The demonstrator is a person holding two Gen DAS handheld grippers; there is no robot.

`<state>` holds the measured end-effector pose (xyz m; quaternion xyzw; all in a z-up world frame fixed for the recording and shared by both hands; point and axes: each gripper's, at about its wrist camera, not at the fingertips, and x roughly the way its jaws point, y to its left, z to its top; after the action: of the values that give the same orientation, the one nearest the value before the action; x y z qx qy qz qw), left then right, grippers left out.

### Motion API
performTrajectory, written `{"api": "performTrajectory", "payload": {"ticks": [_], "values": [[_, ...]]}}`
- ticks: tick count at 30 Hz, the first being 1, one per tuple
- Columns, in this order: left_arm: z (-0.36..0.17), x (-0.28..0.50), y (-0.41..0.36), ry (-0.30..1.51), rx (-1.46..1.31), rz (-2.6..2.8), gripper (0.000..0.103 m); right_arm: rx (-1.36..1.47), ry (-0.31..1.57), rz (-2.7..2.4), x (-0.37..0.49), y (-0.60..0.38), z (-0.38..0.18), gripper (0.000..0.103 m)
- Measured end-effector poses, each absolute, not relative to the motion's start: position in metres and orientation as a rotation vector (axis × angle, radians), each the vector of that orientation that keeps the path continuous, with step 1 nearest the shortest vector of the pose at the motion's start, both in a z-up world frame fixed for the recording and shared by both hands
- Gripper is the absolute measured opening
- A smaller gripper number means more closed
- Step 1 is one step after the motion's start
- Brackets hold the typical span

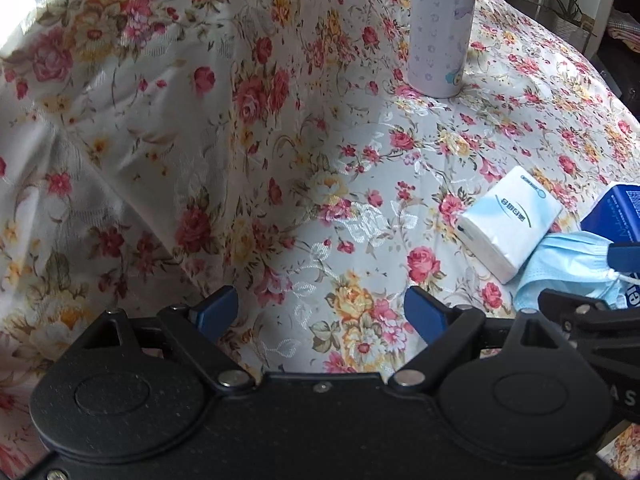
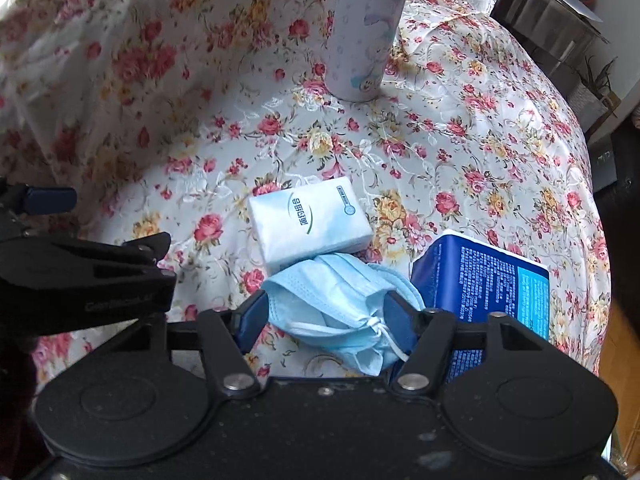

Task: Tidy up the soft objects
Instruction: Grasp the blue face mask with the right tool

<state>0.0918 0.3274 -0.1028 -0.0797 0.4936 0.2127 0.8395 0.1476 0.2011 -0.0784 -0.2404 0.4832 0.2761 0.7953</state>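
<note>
A table draped in a glossy white cloth printed with red, pink and yellow roses (image 2: pixel 460 128) is filling both views. Near its far side a tall, pale lilac cylindrical bottle with a star pattern (image 2: pixel 366 40) is standing upright.

Nearer the cameras, three things are lying close together. A crumpled light blue pleated face mask with white ear loops (image 2: pixel 340 304) is resting on the cloth, its far edge touching a small white and pale blue plastic-wrapped pack of tissues (image 2: pixel 310 222) that is lying flat. Just to the right of the mask, a dark blue cardboard box with white print (image 2: pixel 484 280) is sitting tilted.

The right gripper (image 2: pixel 324 320), black with blue finger pads, is pointing steeply down at the mask. Its two fingers are sitting on either side of the bunched mask, the left pad at the mask's edge and the right pad against its ear-loop end (whether the pads are actually pressing the fabric cannot be told).

The left gripper (image 1: pixel 320 312), of the same build, is hanging over bare floral cloth to the left of the tissue pack, its fingers spread wide with nothing between them. In its view the mask (image 1: pixel 568 276) and tissue pack (image 1: pixel 508 224) are showing at the right edge, beside the other gripper's black frame.
</note>
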Motion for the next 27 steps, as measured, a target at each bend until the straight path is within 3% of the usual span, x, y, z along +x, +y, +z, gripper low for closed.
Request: {"api": "performTrajectory", "payload": {"ticks": [2,5,7,19,21,23,27], "values": [[-0.103,0.092,0.329,1.047,-0.182,0.442,0.087,-0.528,1.043,0.591,0.147,0.202,-0.079,0.037],[-0.104,0.092,0.33,1.051,-0.194,0.429,0.087,-0.511,1.048,0.597,0.147,0.199,-0.072,0.022],[-0.105,0.092,0.329,1.056,-0.199,0.421,0.087,-0.485,1.048,0.602,0.148,0.195,-0.065,0.018],[-0.108,0.092,0.329,1.076,-0.213,0.397,0.087,-0.273,0.988,0.6,0.137,0.15,0.008,0.019],[-0.106,0.091,0.327,1.069,-0.206,0.394,0.087,-0.282,0.988,0.585,0.136,0.147,0.005,0.023],[-0.105,0.091,0.326,1.066,-0.197,0.395,0.087,-0.279,1.012,0.56,0.138,0.146,-0.004,0.045],[-0.105,0.091,0.328,1.066,-0.2,0.402,0.086,-0.249,1.066,0.555,0.145,0.152,-0.03,0.045]]}}
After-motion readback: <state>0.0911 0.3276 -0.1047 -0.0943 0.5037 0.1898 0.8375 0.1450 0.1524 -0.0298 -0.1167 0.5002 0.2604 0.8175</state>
